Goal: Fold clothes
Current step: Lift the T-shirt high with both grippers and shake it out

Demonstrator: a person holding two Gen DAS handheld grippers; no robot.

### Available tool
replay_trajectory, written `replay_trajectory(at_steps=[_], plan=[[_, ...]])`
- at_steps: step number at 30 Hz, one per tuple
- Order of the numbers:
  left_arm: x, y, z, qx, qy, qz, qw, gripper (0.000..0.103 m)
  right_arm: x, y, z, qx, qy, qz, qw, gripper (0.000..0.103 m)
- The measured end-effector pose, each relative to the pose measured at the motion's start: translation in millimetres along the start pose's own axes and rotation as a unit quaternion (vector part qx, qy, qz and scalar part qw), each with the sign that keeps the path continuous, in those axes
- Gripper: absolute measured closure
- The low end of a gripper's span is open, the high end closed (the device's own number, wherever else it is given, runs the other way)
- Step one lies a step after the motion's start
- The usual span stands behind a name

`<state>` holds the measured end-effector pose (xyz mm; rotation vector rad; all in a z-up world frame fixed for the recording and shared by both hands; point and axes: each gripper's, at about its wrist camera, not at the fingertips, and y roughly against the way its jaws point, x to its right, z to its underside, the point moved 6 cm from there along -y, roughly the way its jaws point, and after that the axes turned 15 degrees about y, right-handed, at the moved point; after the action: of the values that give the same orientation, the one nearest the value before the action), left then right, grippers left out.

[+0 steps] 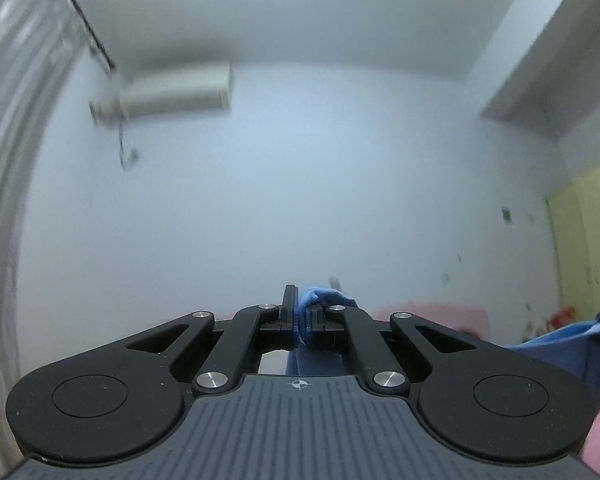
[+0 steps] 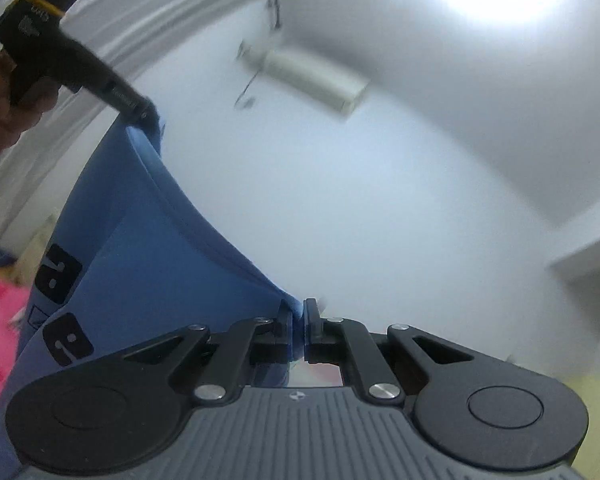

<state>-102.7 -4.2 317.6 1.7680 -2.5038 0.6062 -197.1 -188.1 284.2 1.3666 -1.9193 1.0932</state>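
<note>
Our right gripper [image 2: 299, 322] had its jaws closed on a pinch of the blue garment [image 2: 140, 264], and our left gripper [image 1: 298, 316] had its jaws closed on another pinch of the same cloth, a small tuft of blue poking up past the pads. In the right wrist view the left gripper gripped the garment's upper corner, and the hemmed edge swept down from that corner in a slack curve to our right jaws. The rest of the garment hung below that edge, in the air, with a pink bedding surface [image 2: 0, 304] beyond the garment's lower left.

We judged both grips shallow, since only a sliver of fabric sat between the pads. A quick tug could have pulled a corner free and dropped that side. We also judged that the slack edge might have let the cloth twist, giving a crooked fold.

Printed on the garment, below the hanging edge, were dark rounded patches [image 2: 66, 344] with light marks like letters, which we could not read. The left gripper's body carried small pale markings, too blurred to make out.
</note>
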Motion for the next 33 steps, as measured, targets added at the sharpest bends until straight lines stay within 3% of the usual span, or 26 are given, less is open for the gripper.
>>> replay_trajectory(at_steps=[4, 8, 15, 19, 24, 28, 33], plan=[[6, 14, -44, 0.041, -0.003, -0.003, 0.9991, 0.101, 34, 11, -35, 0.033, 0.012, 0.036, 0.999, 0.098], [14, 31, -66, 0.072, -0.011, -0.002, 0.9973, 0.100, 56, 23, -54, 0.052, -0.002, 0.048, 0.997, 0.098], [24, 64, -75, 0.098, -0.033, -0.005, 0.9946, 0.100, 63, 36, -68, 0.071, -0.002, 0.064, 0.995, 0.098], [18, 73, -73, 0.089, -0.036, -0.011, 0.9953, 0.100, 56, 36, -75, 0.067, 0.005, 0.057, 0.996, 0.098], [1, 67, -47, 0.059, -0.035, -0.021, 0.9974, 0.100, 29, 17, -64, 0.038, 0.018, 0.024, 0.999, 0.098], [-21, 35, 4, -0.009, -0.028, -0.040, 0.9988, 0.100, -6, -13, -38, 0.002, 0.043, -0.012, 0.999, 0.098], [-52, -25, 81, -0.082, -0.029, -0.075, 0.9934, 0.100, -64, -80, 6, -0.037, 0.074, -0.067, 0.994, 0.098]])
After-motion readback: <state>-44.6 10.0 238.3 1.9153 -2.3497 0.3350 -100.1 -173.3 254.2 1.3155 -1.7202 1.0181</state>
